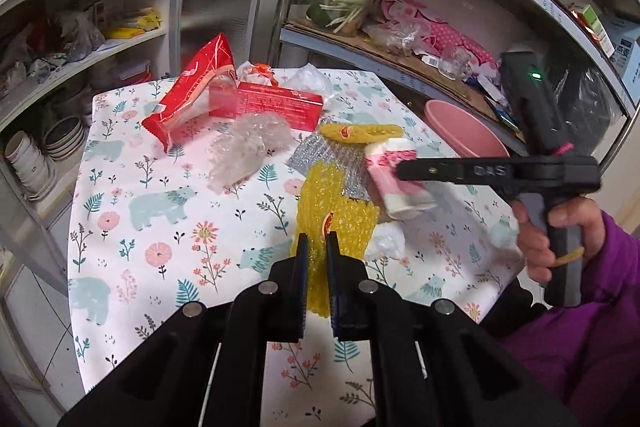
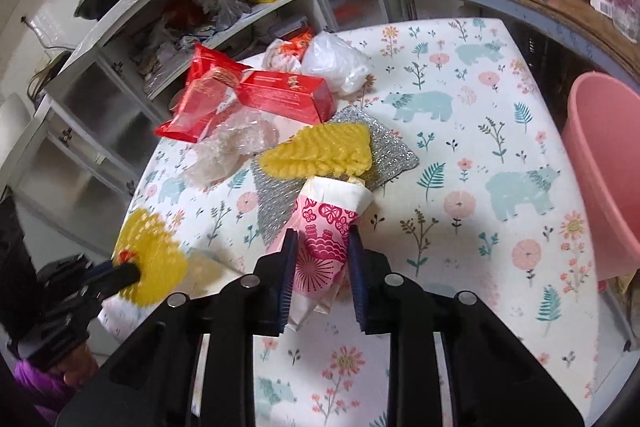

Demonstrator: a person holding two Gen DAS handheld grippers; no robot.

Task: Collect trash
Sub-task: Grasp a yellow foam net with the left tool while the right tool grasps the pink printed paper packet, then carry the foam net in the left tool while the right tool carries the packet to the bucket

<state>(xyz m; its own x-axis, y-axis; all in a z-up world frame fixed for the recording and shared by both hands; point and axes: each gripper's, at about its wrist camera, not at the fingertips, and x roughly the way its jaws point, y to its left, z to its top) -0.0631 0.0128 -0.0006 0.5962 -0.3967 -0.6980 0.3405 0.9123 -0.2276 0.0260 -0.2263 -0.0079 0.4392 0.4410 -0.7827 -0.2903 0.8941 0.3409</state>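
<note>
Trash is in both claws. The left claw (image 1: 317, 247) pinches a yellow mesh net (image 1: 338, 203), soft, light and springy, hanging ahead of its tips; it likely needs a bunched fold to hold. The right claw (image 2: 322, 247) squeezes a pink paper cup (image 2: 324, 227), light and easily crushed, at mid-wall. Beyond both, on the counter (image 2: 460, 155), lie a red wrapper (image 2: 200, 99) and crumpled clear plastic (image 2: 228, 151), probably slippery.

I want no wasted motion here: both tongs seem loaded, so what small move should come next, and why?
Probably swing the right tongs, shut on the pink paper cup, over to the pink bin at the table edge. The left tongs already grip a yellow mesh.
</note>
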